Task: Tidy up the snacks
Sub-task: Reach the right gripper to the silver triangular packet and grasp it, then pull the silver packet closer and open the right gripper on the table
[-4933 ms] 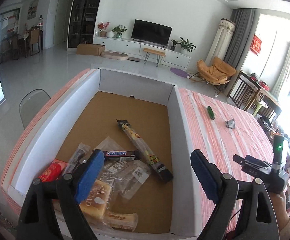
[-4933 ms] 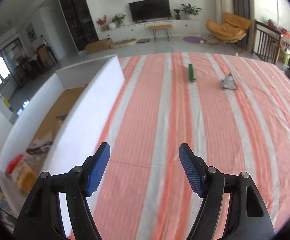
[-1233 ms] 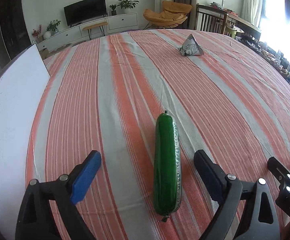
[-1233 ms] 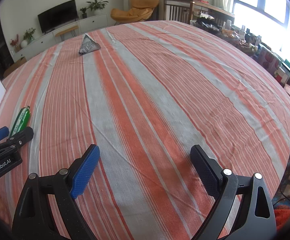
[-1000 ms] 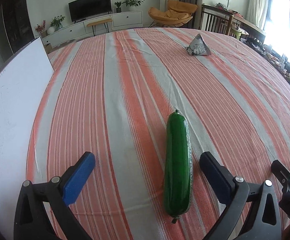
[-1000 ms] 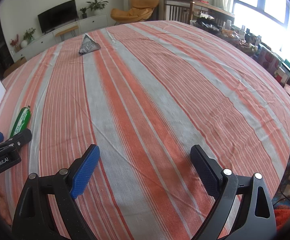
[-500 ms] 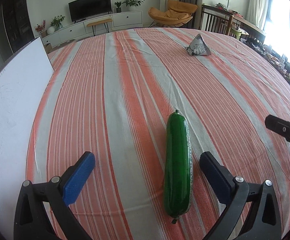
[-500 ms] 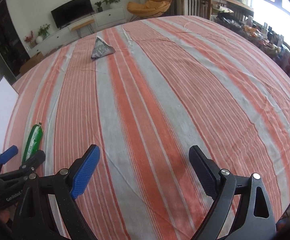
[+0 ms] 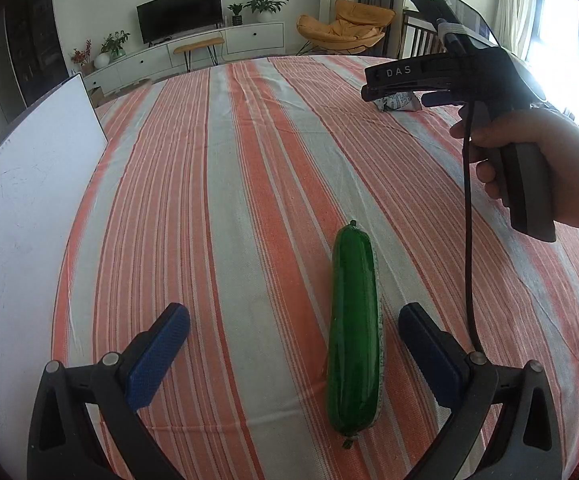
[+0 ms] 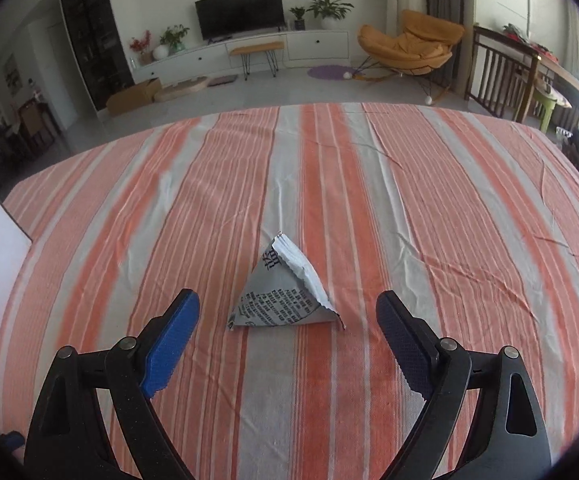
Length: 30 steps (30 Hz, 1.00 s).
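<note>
Snacks are lying on the striped cloth (image 9: pixel 249 168) covering the desk. We are holding the left gripper (image 9: pixel 293 354) low over a green sausage-shaped pack (image 9: pixel 354 330), fingers spread wide, the pack lying between them nearer the right finger (image 9: pixel 425 350), untouched. We are pointing the right gripper (image 10: pixel 287 338) at a grey pyramid packet (image 10: pixel 285 294), its fingers likewise apart, the packet sitting just ahead between them. Our right hand (image 9: pixel 529 160) is gripping its handle. A white board (image 9: pixel 21 200) is standing at the left.
</note>
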Tool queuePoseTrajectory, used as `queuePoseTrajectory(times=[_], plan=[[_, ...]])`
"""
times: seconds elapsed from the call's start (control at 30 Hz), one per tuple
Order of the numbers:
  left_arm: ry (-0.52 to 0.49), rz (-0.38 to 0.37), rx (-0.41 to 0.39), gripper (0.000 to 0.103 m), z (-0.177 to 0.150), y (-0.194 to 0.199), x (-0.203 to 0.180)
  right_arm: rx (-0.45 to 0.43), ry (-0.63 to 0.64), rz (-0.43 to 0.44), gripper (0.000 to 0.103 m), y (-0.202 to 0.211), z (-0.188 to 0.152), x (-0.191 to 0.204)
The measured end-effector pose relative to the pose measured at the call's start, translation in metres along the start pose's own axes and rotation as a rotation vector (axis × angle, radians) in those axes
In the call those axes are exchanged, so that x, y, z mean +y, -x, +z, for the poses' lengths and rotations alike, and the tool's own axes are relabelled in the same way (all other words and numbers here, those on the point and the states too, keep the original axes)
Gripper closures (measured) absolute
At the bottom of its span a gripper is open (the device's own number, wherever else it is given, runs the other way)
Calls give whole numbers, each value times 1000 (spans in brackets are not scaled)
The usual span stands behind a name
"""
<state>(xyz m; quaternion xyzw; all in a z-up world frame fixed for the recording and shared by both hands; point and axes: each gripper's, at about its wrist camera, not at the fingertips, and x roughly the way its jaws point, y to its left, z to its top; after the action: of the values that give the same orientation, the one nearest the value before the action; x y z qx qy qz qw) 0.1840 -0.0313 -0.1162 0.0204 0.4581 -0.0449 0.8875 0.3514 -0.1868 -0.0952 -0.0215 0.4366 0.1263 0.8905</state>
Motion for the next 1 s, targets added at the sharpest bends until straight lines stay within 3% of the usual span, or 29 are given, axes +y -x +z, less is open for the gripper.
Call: queuePoseTrajectory(times=[0.07,0.17,0.27,0.5,0.67,0.83,1.0], plan=[[0,0,0,0,0,0,0,38,15,-24,14,-14,4,3],[0,0,0,0,1,0,0,27,25,-41,62,-10,8,5],[0,0,0,0,1,0,0,27,-17,-39,71,3,4,-2],[0,0,0,0,1,0,0,14,-121,32,73,59,-27,-20],[0,1,0,0,1,0,0,46,-168,102,73,114,-73,-18],[0,1,0,0,1,0,0,54,-103,-48,72,160,-140,13],[0,1,0,0,1,0,0,69,-199,-121,70,159,-183,25]])
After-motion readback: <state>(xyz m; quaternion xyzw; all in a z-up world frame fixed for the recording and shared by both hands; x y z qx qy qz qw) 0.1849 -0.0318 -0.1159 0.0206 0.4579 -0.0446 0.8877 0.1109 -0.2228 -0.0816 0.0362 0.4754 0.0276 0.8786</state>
